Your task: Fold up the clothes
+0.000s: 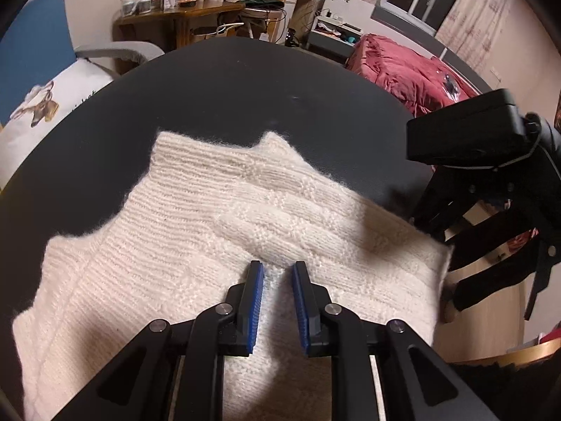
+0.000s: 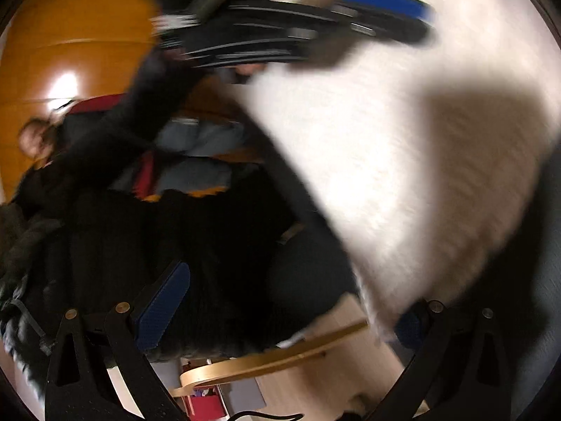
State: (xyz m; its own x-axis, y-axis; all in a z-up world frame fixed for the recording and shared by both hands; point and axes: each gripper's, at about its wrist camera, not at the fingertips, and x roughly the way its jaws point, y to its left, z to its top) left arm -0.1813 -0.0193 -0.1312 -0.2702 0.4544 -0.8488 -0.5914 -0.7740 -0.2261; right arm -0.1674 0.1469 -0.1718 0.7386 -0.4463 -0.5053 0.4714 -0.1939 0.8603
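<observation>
In the left wrist view the cream knit sweater (image 1: 217, 231) lies folded on the dark round table (image 1: 217, 80), filling the lower left and centre. The left gripper (image 1: 277, 270), bottom centre, stands slightly apart over the knit, pinching nothing. At right, the right gripper (image 1: 452, 242) meets the sweater's edge. To fold cleanly, lift that edge evenly and keep layers aligned. The blurred right wrist view alone shows the right gripper (image 2: 291, 301) spread wide, empty, sweater (image 2: 385, 140) at upper right.
</observation>
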